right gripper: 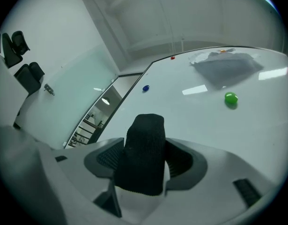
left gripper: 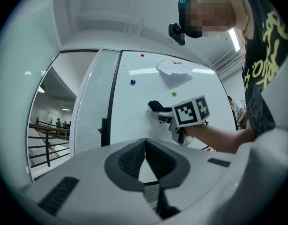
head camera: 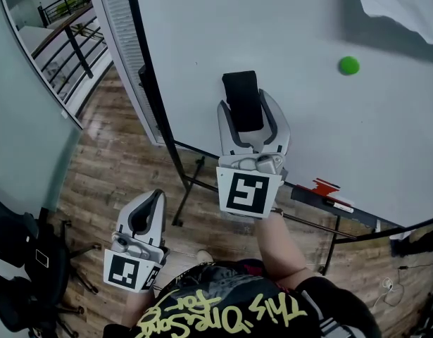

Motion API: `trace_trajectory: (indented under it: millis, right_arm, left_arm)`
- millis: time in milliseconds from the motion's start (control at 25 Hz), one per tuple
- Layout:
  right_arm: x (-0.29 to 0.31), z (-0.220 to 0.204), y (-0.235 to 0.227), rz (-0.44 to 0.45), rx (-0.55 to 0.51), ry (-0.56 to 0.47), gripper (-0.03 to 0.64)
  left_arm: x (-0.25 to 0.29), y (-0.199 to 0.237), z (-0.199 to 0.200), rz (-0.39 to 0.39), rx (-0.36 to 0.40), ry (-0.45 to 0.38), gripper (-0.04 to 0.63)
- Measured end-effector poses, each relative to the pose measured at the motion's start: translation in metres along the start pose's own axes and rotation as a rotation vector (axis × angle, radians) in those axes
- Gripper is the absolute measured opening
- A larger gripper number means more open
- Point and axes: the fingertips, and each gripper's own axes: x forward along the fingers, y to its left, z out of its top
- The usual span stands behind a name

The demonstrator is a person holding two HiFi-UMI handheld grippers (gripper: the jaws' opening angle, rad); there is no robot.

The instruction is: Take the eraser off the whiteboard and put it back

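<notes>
2 grippers are showing in the head view, but only 1 is working. The right gripper [head camera: 249, 110] is reaching up to the glossy white whiteboard [head camera: 322, 125] with its jaws clamped on the black, cloth-covered oblong eraser [head camera: 242, 98]. It is pinching the eraser across its narrow width. The eraser's long axis is running in line with the jaws and pointing up the board, and more than half of its length is sticking out past the fingertips. It is sitting at the board's surface, left of and below the round green magnet [head camera: 348, 65]. Whether its flat face is touching the board or hanging just off it cannot be told from any view. That gap looks like the relation the next move turns on. The board is lying right behind the eraser's broad face, so a short push toward the board would probably seat it, and a short pull straight back would probably free it. The left gripper [head camera: 154, 197] is hanging low over the wooden plank floor [head camera: 124, 167], well away from the board. Its jaws are pressed together on nothing, so the right hand is plainly the nearer one.
</notes>
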Motion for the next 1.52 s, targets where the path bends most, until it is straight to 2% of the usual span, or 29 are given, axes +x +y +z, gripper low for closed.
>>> trace_trajectory:
  millis: [840, 1080, 1200, 1520]
  right_arm:
    - [0.007, -0.022, -0.006, -0.051, 0.021, 0.039, 0.270]
    - [0.008, -0.019, -0.007, -0.068, -0.024, 0.027, 0.270]
    - [0.008, -0.021, -0.006, -0.084, -0.060, 0.048, 0.270]
    - [0.008, -0.032, -0.005, -0.150, -0.079, 0.105, 0.270]
  left_arm:
    - [-0.002, 0.006, -0.005, 0.012, -0.004, 0.015, 0.008]
    - [-0.002, 0.007, -0.004, 0.011, -0.002, 0.013, 0.008]
    - [-0.002, 0.008, -0.005, 0.014, -0.006, 0.014, 0.008]
    - [-0.004, 0.010, -0.005, 0.020, -0.010, 0.013, 0.008]
